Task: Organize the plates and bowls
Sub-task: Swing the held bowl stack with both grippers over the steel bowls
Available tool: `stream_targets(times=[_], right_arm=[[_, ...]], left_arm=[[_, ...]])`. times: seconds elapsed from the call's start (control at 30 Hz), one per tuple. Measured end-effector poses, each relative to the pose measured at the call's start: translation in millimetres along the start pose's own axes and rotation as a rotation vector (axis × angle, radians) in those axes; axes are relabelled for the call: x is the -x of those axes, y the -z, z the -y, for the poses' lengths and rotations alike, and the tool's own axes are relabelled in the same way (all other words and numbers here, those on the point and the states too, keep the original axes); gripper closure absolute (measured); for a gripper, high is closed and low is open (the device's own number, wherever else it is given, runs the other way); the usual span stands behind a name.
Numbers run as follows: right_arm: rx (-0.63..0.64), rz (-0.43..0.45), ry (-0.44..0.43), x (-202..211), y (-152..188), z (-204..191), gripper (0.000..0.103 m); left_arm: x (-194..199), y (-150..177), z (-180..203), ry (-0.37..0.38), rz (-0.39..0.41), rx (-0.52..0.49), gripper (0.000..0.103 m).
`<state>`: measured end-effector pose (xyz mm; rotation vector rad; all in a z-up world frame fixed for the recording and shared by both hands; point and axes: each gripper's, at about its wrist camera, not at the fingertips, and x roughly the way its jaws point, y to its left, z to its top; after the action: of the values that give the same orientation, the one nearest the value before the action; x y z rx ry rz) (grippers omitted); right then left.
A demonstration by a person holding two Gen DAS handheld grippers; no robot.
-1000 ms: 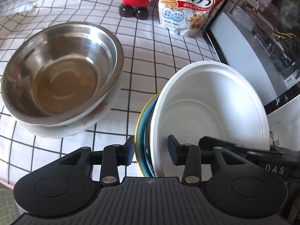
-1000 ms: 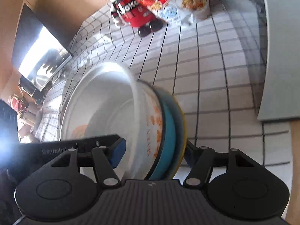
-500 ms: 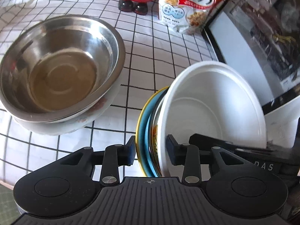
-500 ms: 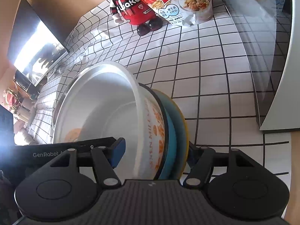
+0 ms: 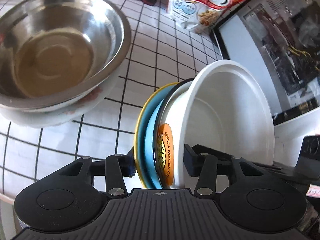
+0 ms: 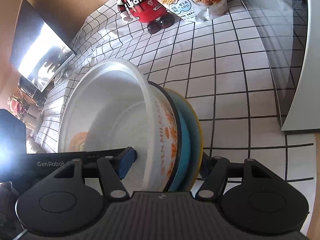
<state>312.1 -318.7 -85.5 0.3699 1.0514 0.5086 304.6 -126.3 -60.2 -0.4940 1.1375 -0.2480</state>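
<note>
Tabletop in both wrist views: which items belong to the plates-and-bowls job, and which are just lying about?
Job items: white bowl with orange print, blue plate with yellow rim, both on edge between the jaws; steel bowl nested in a white bowl.

Lying about: cereal bag, red figurine, microwave.

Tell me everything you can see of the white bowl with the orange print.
The white bowl looks like thin glossy plastic, with a rolled rim, an empty white inside and orange print and lettering on its outer wall. It is tipped on edge, its base pressed against a dark-rimmed blue plate and a yellow-rimmed plate. Both hand-held grippers straddle this stack; the left hand-held gripper has just been opening.
</note>
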Motion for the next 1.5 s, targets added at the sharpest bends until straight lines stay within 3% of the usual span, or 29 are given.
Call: stream_targets(times=[0.23,0.47,0.93,1.23,1.5], right_arm=[[-0.01,-0.002,0.022,0.4,-0.5,-1.5,0.042],[-0.079,-0.038,-0.013,-1.4,-1.0,5.7,0.045],[-0.054,0.048,0.009,29.6,-20.6,-15.0,0.045],[0.039,0.13,0.004,50.0,-60.7,-66.3,0.045],[0.178,0.095,-0.085,6.1,-123.2,-137.5,0.045]], left_arm=[[0.4,-0.4,4.5,-0.032,0.003,0.05,0.054],[8.2,-3.9,20.1,-0.108,0.029,-0.019,0.055],[38.3,-25.0,37.8,-0.057,0.089,-0.048,0.055],[95.0,-64.1,33.4,-0.028,0.193,-0.083,0.054],[147.6,-105.4,-16.7,-0.107,0.265,-0.044,0.054]])
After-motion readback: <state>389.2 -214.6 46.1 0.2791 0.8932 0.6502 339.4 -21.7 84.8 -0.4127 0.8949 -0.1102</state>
